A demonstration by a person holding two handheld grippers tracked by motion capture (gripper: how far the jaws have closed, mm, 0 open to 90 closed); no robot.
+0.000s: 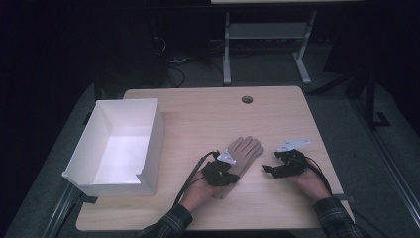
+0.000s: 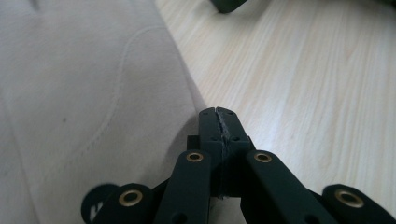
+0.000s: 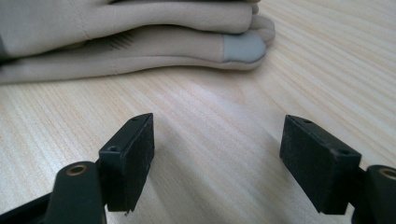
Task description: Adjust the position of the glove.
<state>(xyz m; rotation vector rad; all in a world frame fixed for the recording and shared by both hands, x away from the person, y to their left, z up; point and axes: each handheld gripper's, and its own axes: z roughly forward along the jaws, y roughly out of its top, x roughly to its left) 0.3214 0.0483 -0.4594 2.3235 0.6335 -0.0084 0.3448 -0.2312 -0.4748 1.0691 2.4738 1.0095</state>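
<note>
Your left gripper (image 1: 224,172) is sitting with its jaws pressed fully together at the edge of the beige glove (image 1: 241,161); whether any fabric is pinched between them cannot be told. The glove is lying flat on the wooden tabletop (image 1: 198,129), fingers pointing away from you. Your right gripper (image 1: 270,169) is resting just beside the glove, jaws standing wide apart and holding nothing. The white box (image 1: 115,145) is sitting at the left.

A dim lab: bare wooden desk (image 1: 208,106), cables (image 1: 171,67) on grey carpeted floor (image 1: 267,69).
</note>
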